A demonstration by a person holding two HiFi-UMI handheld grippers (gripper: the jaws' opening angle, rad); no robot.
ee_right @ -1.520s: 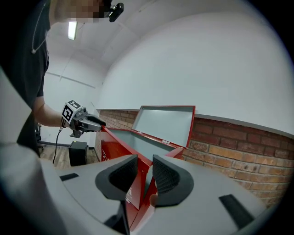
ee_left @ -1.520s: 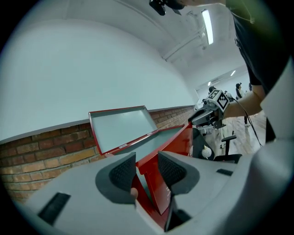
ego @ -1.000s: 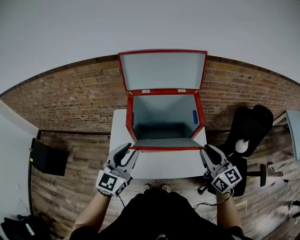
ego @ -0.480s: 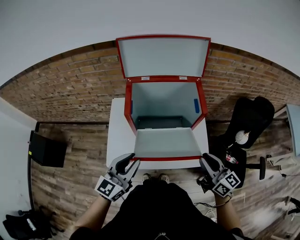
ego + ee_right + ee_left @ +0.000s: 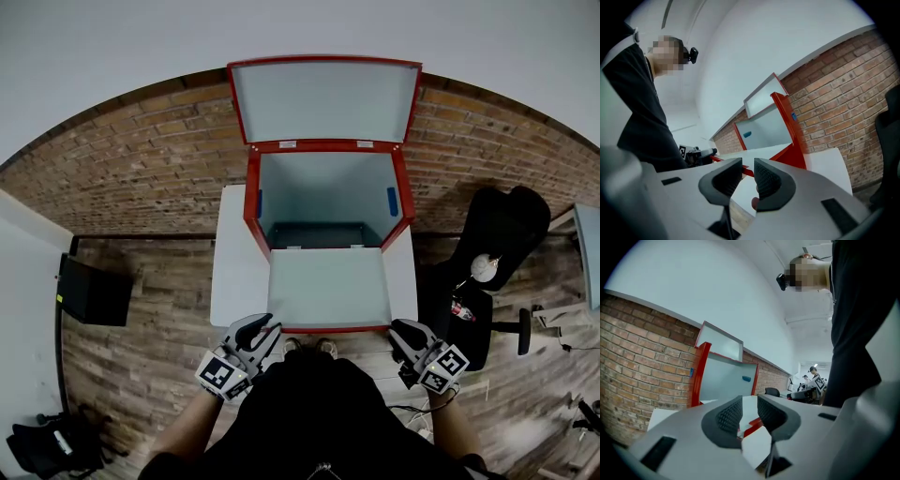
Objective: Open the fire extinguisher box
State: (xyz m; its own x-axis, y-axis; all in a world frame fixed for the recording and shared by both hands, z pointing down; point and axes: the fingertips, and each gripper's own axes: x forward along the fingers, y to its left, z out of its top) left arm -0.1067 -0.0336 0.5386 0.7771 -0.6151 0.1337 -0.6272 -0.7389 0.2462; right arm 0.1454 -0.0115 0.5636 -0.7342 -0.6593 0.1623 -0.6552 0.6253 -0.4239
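the fire extinguisher box (image 5: 325,187) stands open on the white worktop (image 5: 234,272) against the brick wall (image 5: 141,178), its lid (image 5: 323,98) raised upright at the back and its front panel (image 5: 328,286) folded down flat toward the person, reaching the worktop's near edge. inside, no extinguisher is visible. the left tongs (image 5: 264,325) sit just beside the panel's near left corner and the right tongs (image 5: 401,330) just beside its near right corner; each pair stands narrowly apart, the panel's red edge showing beyond the gap, with nothing pinched. the opening looks done. the likely trouble is a tug or bump on the lowered panel dragging the light box forward, or jolting the lid so it drops shut.
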